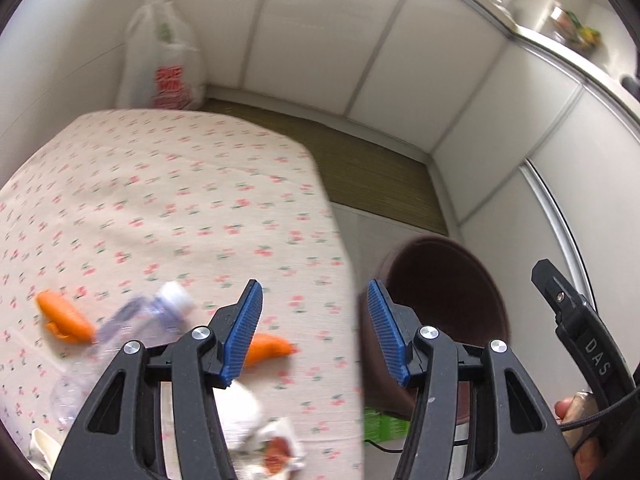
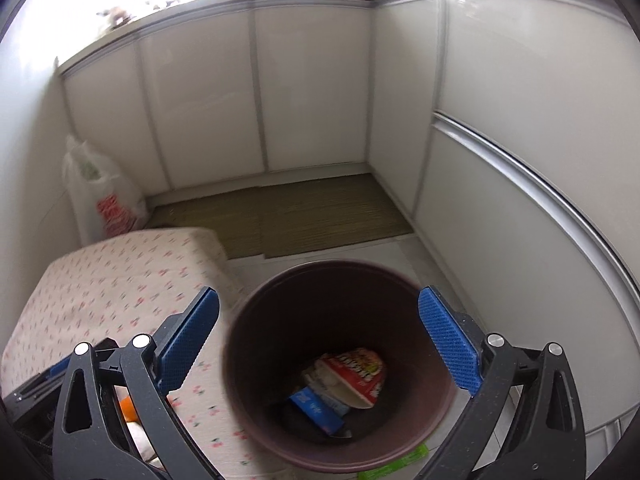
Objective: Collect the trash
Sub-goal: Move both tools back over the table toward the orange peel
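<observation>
A dark brown trash bin (image 2: 280, 300) stands on the floor beside a table with a floral cloth (image 1: 180, 200). It holds a red-and-white cup (image 2: 356, 372) and a blue wrapper (image 2: 316, 408). My right gripper (image 2: 320, 344) is open and empty above the bin. My left gripper (image 1: 316, 328) is open and empty over the table's right edge, the bin (image 1: 448, 300) to its right. On the table lie a clear plastic bottle (image 1: 136, 328), two orange pieces (image 1: 64, 316) (image 1: 268, 348), white crumpled paper (image 1: 240, 404) and a wrapper (image 1: 276, 452).
A white plastic bag (image 1: 164, 56) stands in the corner behind the table; it also shows in the right wrist view (image 2: 104, 196). White cabinet fronts (image 2: 260, 100) wall in the space. A woven mat (image 2: 312, 216) covers the floor. A green packet (image 2: 400, 464) lies by the bin.
</observation>
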### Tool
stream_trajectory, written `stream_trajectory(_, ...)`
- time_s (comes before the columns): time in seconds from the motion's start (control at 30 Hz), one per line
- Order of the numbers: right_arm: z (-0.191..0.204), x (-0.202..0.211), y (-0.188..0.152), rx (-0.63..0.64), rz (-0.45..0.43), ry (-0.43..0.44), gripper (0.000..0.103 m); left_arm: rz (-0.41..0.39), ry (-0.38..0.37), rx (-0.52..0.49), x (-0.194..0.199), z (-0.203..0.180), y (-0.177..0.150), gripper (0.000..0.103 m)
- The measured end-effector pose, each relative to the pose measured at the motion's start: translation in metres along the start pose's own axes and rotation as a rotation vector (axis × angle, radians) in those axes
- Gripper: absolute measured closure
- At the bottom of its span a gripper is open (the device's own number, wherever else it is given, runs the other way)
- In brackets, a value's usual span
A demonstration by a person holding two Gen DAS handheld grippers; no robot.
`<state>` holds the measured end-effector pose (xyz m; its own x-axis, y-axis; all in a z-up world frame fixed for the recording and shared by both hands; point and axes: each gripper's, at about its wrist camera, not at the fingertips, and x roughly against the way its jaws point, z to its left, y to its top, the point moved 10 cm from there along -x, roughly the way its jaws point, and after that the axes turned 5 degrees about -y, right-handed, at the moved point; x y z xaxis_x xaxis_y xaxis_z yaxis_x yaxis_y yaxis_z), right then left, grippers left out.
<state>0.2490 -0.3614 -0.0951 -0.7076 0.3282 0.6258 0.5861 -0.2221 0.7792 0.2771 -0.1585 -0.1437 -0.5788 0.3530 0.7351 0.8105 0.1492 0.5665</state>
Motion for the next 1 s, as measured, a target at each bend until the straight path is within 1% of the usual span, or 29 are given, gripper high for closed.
stream_trajectory(0.07, 0.019, 0.000, -0.004, 0.034, 0.007, 0.018, 0.007, -0.009, 0.013, 0.034, 0.006, 0.019, 0.000, 0.039)
stream_trajectory(0.23, 0.070, 0.003, -0.016, 0.122, 0.018, 0.065, 0.007, -0.018, 0.046, 0.095, 0.017, 0.064, -0.003, 0.039)
stream_trajectory(0.53, 0.144, 0.010, -0.036, 0.254, 0.020, 0.134, 0.007, -0.028, 0.110, 0.193, 0.039, 0.139, -0.010, 0.039)
stream_trajectory(0.67, 0.177, 0.015, -0.046, 0.324, 0.022, 0.177, 0.007, -0.035, 0.126, 0.228, 0.048, 0.170, -0.014, 0.039)
stream_trajectory(0.77, 0.205, 0.019, -0.052, 0.389, 0.008, 0.203, 0.007, -0.041, 0.145, 0.248, 0.057, 0.194, -0.018, 0.039)
stream_trajectory(1.0, 0.274, 0.036, -0.072, 0.577, -0.012, 0.307, 0.007, -0.047, 0.179, 0.314, 0.078, 0.255, -0.029, 0.039)
